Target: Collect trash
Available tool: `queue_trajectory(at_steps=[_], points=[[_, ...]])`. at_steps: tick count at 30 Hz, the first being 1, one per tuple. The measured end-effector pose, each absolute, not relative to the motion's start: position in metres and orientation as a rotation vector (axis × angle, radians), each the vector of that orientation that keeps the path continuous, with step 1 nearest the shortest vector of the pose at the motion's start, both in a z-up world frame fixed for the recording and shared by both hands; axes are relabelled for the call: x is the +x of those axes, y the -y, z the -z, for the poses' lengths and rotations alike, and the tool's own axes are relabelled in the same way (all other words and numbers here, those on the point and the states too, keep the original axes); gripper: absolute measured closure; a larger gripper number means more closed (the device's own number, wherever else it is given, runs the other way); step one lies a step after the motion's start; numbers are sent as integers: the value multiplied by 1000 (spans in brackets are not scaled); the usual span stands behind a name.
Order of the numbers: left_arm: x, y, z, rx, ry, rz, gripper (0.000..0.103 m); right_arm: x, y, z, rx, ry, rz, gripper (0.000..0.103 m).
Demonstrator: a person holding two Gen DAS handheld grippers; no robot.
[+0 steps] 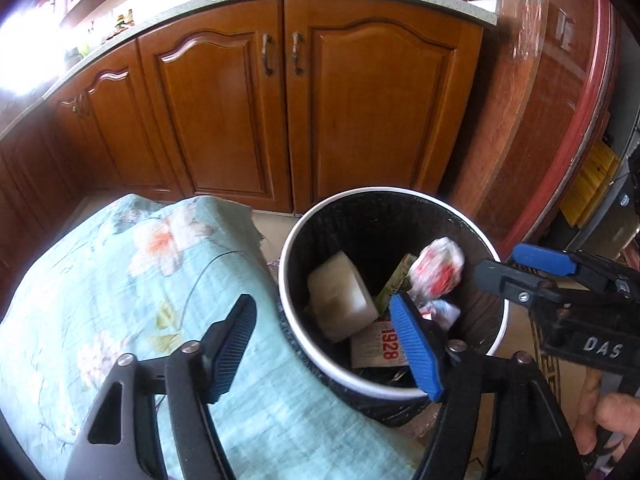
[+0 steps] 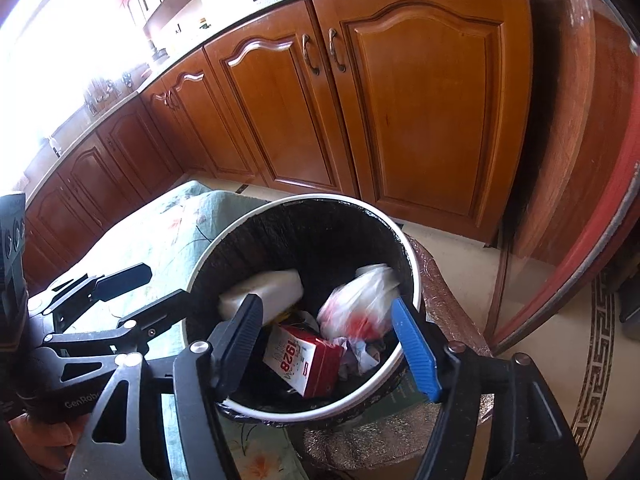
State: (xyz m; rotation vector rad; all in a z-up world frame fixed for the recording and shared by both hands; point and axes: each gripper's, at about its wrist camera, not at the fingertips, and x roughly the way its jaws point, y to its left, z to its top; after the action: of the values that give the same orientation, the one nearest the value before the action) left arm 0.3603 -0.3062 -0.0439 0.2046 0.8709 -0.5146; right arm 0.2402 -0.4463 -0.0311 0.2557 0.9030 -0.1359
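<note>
The bin (image 1: 394, 288) is standing on the floor, just in front of the brown cupboards (image 1: 280, 100), and it is lined with a black bag. Its white rim is sitting close beside a low surface that a green flowered cloth (image 1: 120, 280) is covering, on the left side.

The left gripper (image 1: 326, 344) is hanging over the near left edge of the bin with its 2 fingers spread wide, and nothing is lying between them. One finger is over the cloth and the blue one is over the bin's opening. The right gripper (image 2: 332, 344) is pointing down into the bin from the near side. Its fingers are also spread apart and are pinching nothing.

Inside the bin the trash is lying at the bottom. A white block (image 2: 264, 288) is leaning on the far left wall. A red and white box (image 2: 304, 360) with the number 1928 is lying near the middle. A crumpled white and red plastic bag (image 2: 360, 304) is looking blurred in the right wrist view, just between the right gripper's fingers but not touching them. Some crumpled paper (image 2: 360, 352) is sitting under it.

A person's hand (image 1: 612, 420) is showing at the near right corner of the left wrist view.
</note>
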Motion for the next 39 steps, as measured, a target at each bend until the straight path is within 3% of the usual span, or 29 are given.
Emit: queue_trajectory(at_steps=[3,5,9,16,19,21,27,39], points=[[345,281,44,154,-854,487,24,225,443,27,287,-866,137,25],[333,263,46,112,-850,470,23,211,437,25,314,-829,147,16],[298,224,54,46,-832,417,16,186,420,28,357,-778,139,10],[226,171,49,15,-738,389,14,142,371,31,377,-660,138,3],[197,157,37,29,-654,364,9,123,343,27,303,-580,127,3],[177,147,28,16,-573,371,1,112,325,19,228,-532,138,2],[115,119,9,60,-353,240,1,81,284,-24,76,-334,150,0],[85,107,42,100,-351,142,1,78,272,16,74,-351,180,0]])
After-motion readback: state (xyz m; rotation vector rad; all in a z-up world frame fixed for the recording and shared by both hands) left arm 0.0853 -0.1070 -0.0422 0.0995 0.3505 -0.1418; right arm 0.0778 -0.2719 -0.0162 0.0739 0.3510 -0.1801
